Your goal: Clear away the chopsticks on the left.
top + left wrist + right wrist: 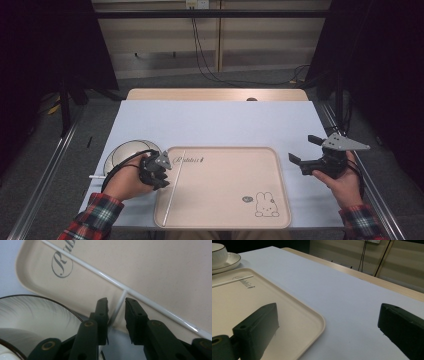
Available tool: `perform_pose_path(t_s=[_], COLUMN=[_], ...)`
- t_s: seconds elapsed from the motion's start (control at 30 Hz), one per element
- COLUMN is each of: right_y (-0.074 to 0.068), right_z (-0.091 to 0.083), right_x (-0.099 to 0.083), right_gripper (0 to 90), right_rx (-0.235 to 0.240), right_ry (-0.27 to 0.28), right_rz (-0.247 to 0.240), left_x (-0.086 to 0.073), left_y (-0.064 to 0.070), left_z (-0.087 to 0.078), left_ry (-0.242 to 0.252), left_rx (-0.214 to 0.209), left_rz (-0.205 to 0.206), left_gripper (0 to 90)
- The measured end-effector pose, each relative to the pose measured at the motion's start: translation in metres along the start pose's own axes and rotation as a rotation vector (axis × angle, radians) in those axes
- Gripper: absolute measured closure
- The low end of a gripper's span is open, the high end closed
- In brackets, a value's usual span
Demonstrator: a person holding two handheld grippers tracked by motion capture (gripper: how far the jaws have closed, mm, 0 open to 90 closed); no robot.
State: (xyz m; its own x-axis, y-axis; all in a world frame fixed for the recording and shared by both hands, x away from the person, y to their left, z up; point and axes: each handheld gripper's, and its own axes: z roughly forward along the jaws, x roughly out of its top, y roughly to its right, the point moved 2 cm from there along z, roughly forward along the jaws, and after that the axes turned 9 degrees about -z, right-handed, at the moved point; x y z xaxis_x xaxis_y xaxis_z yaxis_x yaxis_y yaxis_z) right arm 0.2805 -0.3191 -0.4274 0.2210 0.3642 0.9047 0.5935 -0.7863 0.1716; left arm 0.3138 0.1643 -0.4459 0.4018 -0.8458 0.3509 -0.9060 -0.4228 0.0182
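We saw a beige tray [225, 200] lying on the pale blue table cover [220, 120], near the person's edge of the table. Across its left part lay one long white chopstick [174, 189], running roughly from the far rim to the near rim.

The left gripper [161, 176] sat at the tray's left rim. In the left gripper view its jaws stood a little apart with a second white chopstick [117, 310] between them; this chopstick reached over the rim and its tip met the long one [140, 296] lying on the tray. We could not tell whether the pads were actually pressing on it, since a narrow gap showed on either side.

Just left of the tray stood a white plate with a dark rim [116, 156] and a cup [218, 252] on it, seen far off in the right gripper view. A short white end [95, 176] stuck out from under the left hand [127, 185] by the plate.

The right gripper [306, 150] was held above the table cover to the right of the tray, well apart from it, with its jaws spread wide and nothing between them.

As for writing, a grey cursive word was printed near the tray's far left corner [189, 160]. In the left gripper view we could read its beginning as "Ru" [62, 262]; the rest was cut off or too small. Near the tray's near right corner was a line drawing of a rabbit [266, 205] with a small dark mark [247, 199] beside it.
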Motion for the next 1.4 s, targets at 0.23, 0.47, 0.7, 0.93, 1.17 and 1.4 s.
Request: perform_pose_path(t_s=[0.23,0.47,0.7,0.93,1.17,1.4], right_y=[0.001,0.002,0.002,0.002,0.003,0.003], right_z=[0.001,0.000,0.000,-0.001,-0.001,-0.001], right_x=[-0.001,-0.001,-0.001,-0.001,-0.001,0.000], right_gripper=[2.5,2.4,2.5,2.5,2.4,2.3], right_rx=[0.006,0.002,0.002,0.001,-0.003,-0.004], right_ry=[-0.012,-0.010,-0.009,-0.004,0.004,0.005], right_rz=[0.001,0.007,0.003,0.003,0.009,0.013], left_x=[0.010,0.034,0.052,0.056,0.058,0.058], left_y=[-0.003,-0.009,-0.013,-0.017,-0.016,-0.018], left_z=[0.000,-0.035,-0.082,-0.113,-0.130,-0.137], left_ry=[0.040,0.237,0.463,0.594,0.680,0.728], left_rx=[0.018,-0.026,-0.033,-0.019,-0.011,-0.017], left_rz=[-0.137,-0.300,-0.423,-0.464,-0.503,-0.541], left_gripper=[86.9,87.7,87.9,88.0,88.0,88.1])
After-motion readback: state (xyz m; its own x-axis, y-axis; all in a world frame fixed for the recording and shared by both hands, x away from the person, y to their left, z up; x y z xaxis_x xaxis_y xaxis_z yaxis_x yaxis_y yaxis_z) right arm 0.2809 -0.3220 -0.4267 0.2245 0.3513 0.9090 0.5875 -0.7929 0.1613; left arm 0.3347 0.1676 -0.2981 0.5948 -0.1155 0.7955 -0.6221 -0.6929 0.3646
